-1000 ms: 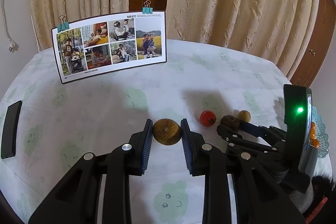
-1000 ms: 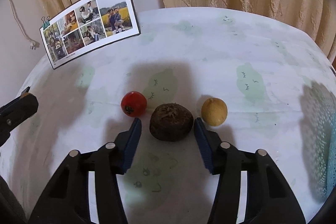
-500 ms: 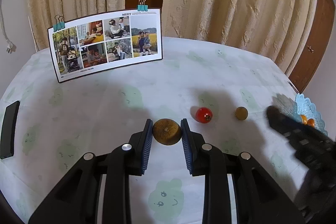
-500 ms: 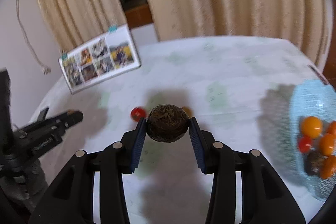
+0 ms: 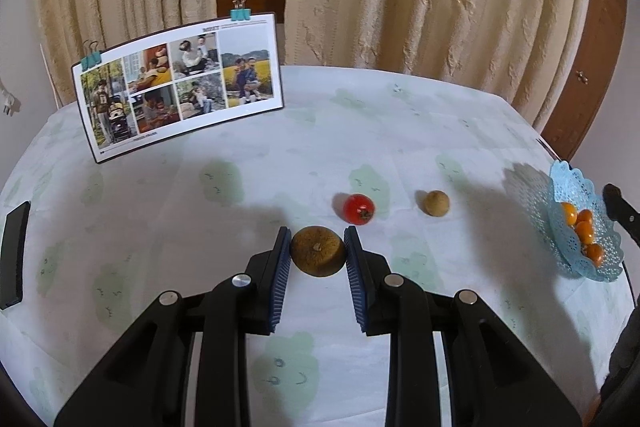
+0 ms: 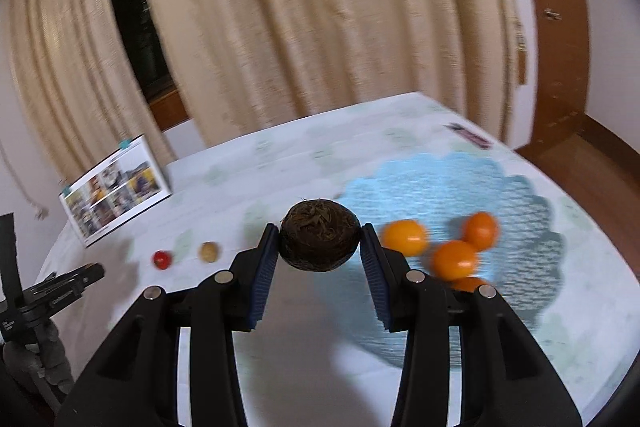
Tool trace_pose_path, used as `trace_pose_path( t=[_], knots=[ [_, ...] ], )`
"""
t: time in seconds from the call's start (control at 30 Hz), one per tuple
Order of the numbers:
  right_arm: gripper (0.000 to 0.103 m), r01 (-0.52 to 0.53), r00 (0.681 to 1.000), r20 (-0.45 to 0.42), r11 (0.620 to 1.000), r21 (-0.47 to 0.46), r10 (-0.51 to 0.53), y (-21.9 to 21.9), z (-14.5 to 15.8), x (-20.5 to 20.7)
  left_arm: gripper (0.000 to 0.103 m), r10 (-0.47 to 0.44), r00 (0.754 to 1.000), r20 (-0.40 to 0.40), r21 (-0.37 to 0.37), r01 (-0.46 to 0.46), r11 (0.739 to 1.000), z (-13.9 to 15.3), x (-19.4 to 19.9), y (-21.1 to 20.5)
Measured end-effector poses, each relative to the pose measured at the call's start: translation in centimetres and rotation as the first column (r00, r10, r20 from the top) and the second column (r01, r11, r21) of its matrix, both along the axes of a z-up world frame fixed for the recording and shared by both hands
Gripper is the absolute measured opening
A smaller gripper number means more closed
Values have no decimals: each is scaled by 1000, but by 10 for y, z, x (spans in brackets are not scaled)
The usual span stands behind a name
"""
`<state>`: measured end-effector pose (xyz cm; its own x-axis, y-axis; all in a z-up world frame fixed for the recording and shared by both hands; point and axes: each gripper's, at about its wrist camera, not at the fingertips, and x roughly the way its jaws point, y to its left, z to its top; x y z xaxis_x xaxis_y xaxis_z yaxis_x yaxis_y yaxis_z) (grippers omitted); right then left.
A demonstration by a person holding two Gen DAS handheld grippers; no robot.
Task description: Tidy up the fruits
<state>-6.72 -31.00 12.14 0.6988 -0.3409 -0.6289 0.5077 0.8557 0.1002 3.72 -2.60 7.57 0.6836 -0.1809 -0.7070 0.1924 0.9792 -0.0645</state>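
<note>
My left gripper (image 5: 318, 259) is shut on a brown-yellow round fruit (image 5: 317, 256) held low over the table. A red tomato (image 5: 359, 209) and a small tan fruit (image 5: 436, 203) lie on the cloth beyond it. My right gripper (image 6: 319, 247) is shut on a dark brown rough fruit (image 6: 319, 241), held in the air just left of the blue lace basket (image 6: 520, 195), which holds several orange fruits (image 6: 456, 259). The basket also shows at the right edge of the left wrist view (image 5: 568, 251).
A photo board (image 5: 180, 83) with clips stands at the back left of the round table. A black flat object (image 5: 14, 255) lies at the left edge. Curtains hang behind. The left gripper (image 6: 60, 293) shows at the lower left of the right wrist view.
My right gripper closed on the dark fruit, lifted it and carried it right toward the blue basket. My left gripper keeps its fruit and has barely moved.
</note>
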Motion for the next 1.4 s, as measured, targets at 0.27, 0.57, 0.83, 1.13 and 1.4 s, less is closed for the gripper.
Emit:
trace_pose_path(
  t=[0.27, 0.57, 0.83, 1.13, 1.4],
  knots=[
    [43, 125, 992, 9, 992, 3, -125, -38, 2, -46, 27, -50, 999, 2, 15, 50, 999, 3, -4, -30],
    [44, 196, 980, 14, 980, 43, -197, -64, -9, -72, 27, -114, 993, 2, 28, 114, 993, 6, -10, -67],
    [52, 262, 962, 74, 965, 20, -263, -70, -6, -94, 27, -191, 981, -4, 23, 191, 981, 11, -16, -108],
    [53, 307, 947, 112, 951, -30, -302, -63, -8, -107, 28, -320, 947, -10, 2, 320, 947, 15, -29, -171],
    [53, 298, 948, 124, 954, -26, -293, -62, -8, -110, 28, -441, 898, 1, 15, 441, 898, 17, -43, -225]
  ],
)
